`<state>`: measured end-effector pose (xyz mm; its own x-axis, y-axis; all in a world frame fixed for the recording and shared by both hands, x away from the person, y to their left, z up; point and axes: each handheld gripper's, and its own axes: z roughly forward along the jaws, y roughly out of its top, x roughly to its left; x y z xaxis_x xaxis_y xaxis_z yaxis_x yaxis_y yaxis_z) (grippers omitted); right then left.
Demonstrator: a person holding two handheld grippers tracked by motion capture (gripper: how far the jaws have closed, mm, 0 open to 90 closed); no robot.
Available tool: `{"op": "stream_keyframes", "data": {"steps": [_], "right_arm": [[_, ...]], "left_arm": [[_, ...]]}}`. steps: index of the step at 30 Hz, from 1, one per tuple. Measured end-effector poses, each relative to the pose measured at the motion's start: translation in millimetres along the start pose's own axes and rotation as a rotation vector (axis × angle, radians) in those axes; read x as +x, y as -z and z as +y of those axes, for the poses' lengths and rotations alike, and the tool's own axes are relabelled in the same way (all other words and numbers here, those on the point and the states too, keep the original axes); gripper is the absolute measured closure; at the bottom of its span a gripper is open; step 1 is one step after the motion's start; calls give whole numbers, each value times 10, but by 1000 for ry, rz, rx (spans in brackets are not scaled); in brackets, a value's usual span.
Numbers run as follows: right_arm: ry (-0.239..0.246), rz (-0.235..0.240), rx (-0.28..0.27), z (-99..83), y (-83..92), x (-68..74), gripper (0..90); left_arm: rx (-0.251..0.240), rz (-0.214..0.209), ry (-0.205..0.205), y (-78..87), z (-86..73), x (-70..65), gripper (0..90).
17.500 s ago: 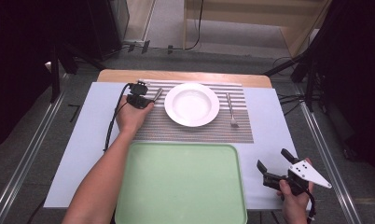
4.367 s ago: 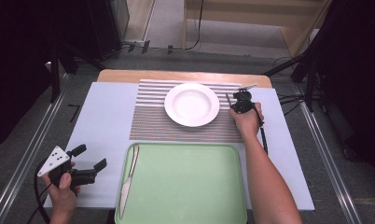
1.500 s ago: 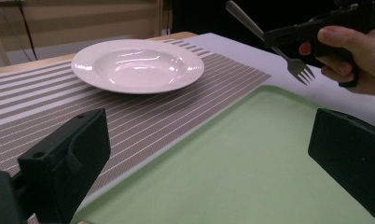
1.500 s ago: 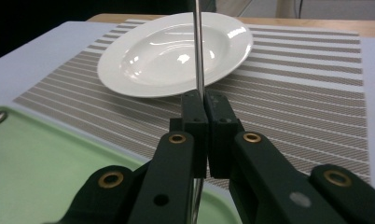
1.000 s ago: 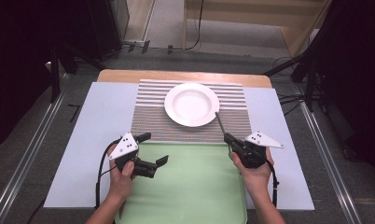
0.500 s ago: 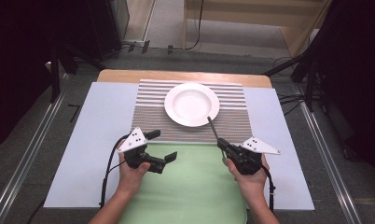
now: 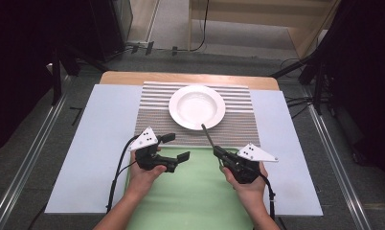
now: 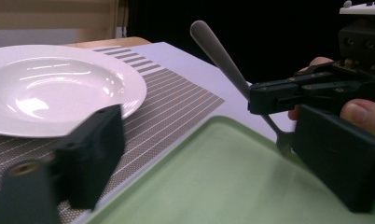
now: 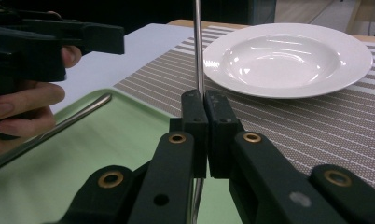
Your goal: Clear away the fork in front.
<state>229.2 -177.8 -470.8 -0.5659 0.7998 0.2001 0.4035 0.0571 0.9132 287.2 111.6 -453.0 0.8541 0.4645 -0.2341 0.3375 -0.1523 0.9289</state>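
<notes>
My right gripper (image 7: 217,151) is shut on a metal fork (image 7: 207,134) over the green tray (image 7: 200,196). The handle slants up toward the white plate (image 7: 197,106). In the right gripper view the pads (image 9: 195,105) pinch the fork's stem (image 9: 197,46). The left gripper view shows the fork (image 8: 218,53) with its tines down near the tray (image 8: 213,186). My left gripper (image 7: 177,147) is open over the tray's left part. Its jaws have just been closing a little with nothing between them. A knife (image 9: 69,122) lies on the tray's left side.
The plate stands on a striped placemat (image 7: 152,115) beyond the tray, on a pale blue table cover (image 7: 99,129). Cables trail from both grippers toward the near edge. Dark stands flank the table.
Both hands have drawn toward the middle of the tray. The left gripper moved right and away from me; the right gripper carried the fork leftward.
</notes>
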Motion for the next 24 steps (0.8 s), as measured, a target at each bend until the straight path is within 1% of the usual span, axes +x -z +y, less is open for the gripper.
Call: {"op": "stream_keyframes", "data": {"steps": [1, 4, 7, 8, 9, 11, 14, 18, 20, 23, 24], "right_arm": [[7, 5, -1, 0, -5, 10, 868], [8, 16, -1, -1, -15, 50, 868], [23, 28, -2, -3, -33, 85, 868], [18, 30, 1, -4, -32, 101, 868], [27, 32, -2, -4, -39, 112, 868], [26, 38, -2, -5, -46, 126, 868], [32, 43, -5, -9, -53, 143, 868], [39, 53, -5, -16, -64, 178, 868], [38, 61, -8, -19, -68, 197, 868], [48, 70, -15, -25, -75, 227, 868], [53, 72, -16, -26, -82, 234, 868]], "left_arm": [[-1, -7, 10, -15, 2, -10, 141], [6, -17, 11, -45, 11, -31, 167], [8, -28, 13, -77, 24, -50, 231], [6, -29, 17, -94, 28, -59, 249], [11, -32, 11, -101, 32, -59, 268], [10, -36, 25, -123, 37, -70, 314], [8, -37, 30, -150, 45, -71, 365], [-2, -63, 55, -189, 46, -71, 427], [-7, -87, 78, -209, 41, -64, 442], [-14, -98, 98, -224, 40, -55, 478], [-16, -107, 106, -226, 40, -51, 482]]}}
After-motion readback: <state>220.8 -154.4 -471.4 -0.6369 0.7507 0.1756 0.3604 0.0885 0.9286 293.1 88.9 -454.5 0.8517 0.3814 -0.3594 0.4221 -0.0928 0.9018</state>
